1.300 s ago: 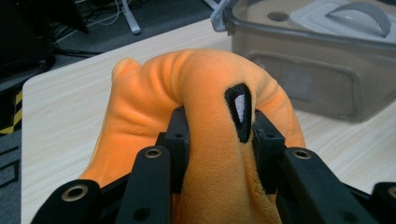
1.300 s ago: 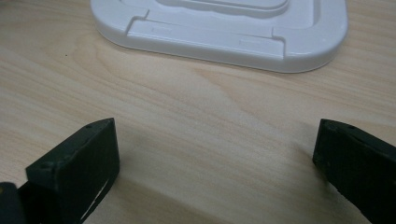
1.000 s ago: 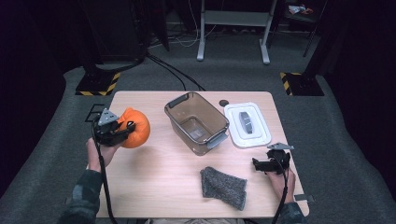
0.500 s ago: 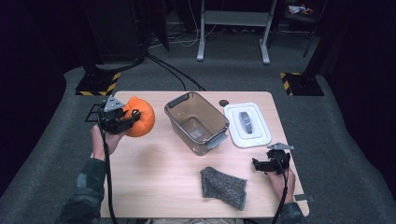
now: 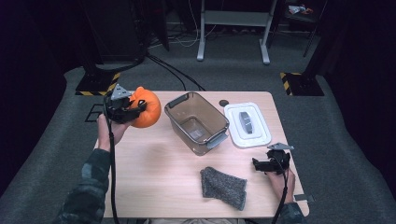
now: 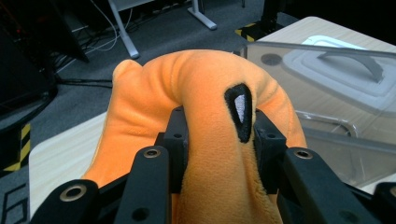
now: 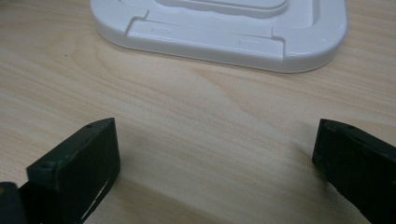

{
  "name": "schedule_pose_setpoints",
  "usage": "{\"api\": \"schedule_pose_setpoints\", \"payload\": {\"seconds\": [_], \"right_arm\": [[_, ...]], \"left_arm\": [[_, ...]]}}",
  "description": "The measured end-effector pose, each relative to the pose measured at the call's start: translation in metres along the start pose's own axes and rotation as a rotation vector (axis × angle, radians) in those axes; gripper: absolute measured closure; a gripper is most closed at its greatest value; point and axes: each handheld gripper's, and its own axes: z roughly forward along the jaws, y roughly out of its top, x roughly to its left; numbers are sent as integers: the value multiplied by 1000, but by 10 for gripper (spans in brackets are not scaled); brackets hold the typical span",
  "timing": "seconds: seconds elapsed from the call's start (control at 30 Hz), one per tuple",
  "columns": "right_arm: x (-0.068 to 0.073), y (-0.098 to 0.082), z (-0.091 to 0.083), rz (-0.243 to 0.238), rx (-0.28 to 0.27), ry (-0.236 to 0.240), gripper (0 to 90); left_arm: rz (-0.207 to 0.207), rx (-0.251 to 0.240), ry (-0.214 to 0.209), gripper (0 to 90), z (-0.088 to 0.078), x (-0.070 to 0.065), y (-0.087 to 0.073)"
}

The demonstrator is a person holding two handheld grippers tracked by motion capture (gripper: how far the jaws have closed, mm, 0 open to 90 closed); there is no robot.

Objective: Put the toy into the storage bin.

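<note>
An orange plush pumpkin (image 5: 145, 108) hangs above the table's left edge, pinched by my left gripper (image 5: 135, 110). In the left gripper view the two black jaws squeeze the soft orange pumpkin (image 6: 210, 116), whose black stitched eye shows near the right jaw. A clear plastic bin (image 5: 197, 122) stands just right of it, its inside bare. My right gripper (image 5: 258, 164) rests low over the table near the front right, jaws wide apart with bare wood between them (image 7: 215, 154). The white lid (image 5: 247, 124) lies beside the bin, and its near edge (image 7: 219, 28) shows in the right gripper view.
A grey knitted cloth (image 5: 223, 187) lies flat near the table's front edge (image 5: 187, 215), left of the right hand. A small dark disc (image 5: 223, 102) sits at the back, between bin and lid. Dark floor, stands and cables surround the table.
The left gripper has lifted the orange pumpkin off the table and carried it up and toward the bin. The right gripper has stayed put.
</note>
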Motion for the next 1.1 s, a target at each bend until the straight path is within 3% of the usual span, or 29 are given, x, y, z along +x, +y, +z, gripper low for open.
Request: {"api": "schedule_pose_setpoints", "payload": {"seconds": [0.37, 0.63, 1.1], "right_arm": [[0, 0, 0, 1, 0, -1, 0], [0, 0, 0, -4, -2, -1, 0], [0, 0, 0, -4, -3, -1, 0]], "left_arm": [[28, -11, -33, 651, 9, -9, 24], [55, -11, -67, 647, 24, -25, 39], [50, -16, -108, 642, 52, -45, 55]]}}
